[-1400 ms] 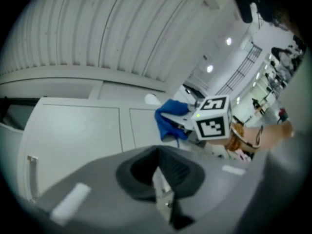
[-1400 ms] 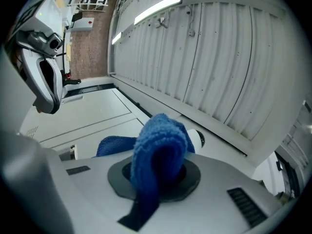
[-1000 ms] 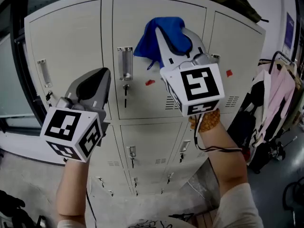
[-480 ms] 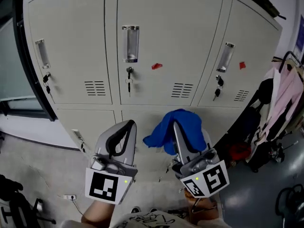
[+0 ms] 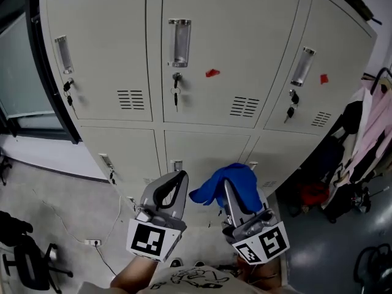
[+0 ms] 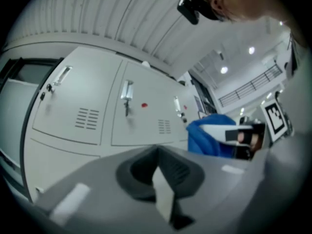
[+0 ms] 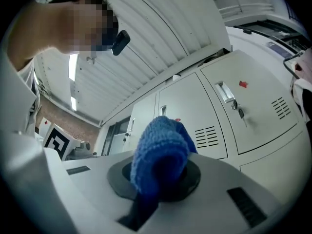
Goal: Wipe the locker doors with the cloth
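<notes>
The right tool [image 5: 231,193] is clamped on the blue cloth [image 5: 228,186], which bunches up over its jaws toward 12 o'clock; in the right gripper view the cloth [image 7: 161,152] fills the gap between the jaws of that tool [image 7: 160,182]. At its 9 o'clock, just beside it, the left tool [image 5: 174,186] has its jaws pressed together on nothing, as its own view confirms [image 6: 157,165]. Both point toward the grey locker doors [image 5: 228,35] at 12 o'clock. The cloth lies over the lower row of doors; whether it touches them cannot be told. Keys [image 5: 176,97] hang below the middle door's handle [image 5: 179,43]. Garments [image 5: 367,133] hang at 3 o'clock.
</notes>
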`<state>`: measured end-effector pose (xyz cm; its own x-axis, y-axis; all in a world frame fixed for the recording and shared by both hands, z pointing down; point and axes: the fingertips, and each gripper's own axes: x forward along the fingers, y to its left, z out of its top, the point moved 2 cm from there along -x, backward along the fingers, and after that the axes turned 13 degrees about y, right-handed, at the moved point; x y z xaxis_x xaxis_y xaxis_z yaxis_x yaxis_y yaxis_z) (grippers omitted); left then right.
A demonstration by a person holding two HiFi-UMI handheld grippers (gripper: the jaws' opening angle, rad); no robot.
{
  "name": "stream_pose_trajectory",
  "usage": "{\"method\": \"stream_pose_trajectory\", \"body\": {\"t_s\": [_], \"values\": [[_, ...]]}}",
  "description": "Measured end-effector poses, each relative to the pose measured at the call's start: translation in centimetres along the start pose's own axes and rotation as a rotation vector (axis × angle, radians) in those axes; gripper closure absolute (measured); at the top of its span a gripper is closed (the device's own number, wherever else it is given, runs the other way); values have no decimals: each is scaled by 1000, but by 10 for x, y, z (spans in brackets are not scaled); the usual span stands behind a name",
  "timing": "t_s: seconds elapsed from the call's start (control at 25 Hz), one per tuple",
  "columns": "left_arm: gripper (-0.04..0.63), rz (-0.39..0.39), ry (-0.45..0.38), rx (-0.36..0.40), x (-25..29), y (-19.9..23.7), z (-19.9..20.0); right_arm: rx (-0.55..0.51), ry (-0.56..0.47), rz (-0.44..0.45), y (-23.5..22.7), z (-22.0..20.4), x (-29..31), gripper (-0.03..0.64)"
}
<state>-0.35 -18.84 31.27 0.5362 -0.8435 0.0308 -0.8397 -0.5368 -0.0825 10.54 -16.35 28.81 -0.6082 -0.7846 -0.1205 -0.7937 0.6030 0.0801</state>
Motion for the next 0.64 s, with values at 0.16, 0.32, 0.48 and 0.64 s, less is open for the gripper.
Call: {"method": "stream_pose_trajectory", "body": {"t_s": [0.16,0.32,0.48,0.64], "values": [[592,-1,-3,-5,0,-4,2,5,4,3,4,1,-4,584],[592,2,8,-13,2,-4,-1,7,10,-3,3,0,-4,584],[592,8,16,-16,3,-3,-3,9,12,-10,2,-1,-5,584],[592,7,15,-11,6,-4,-2,9,15,-12,1,-3,-5,584]]}}
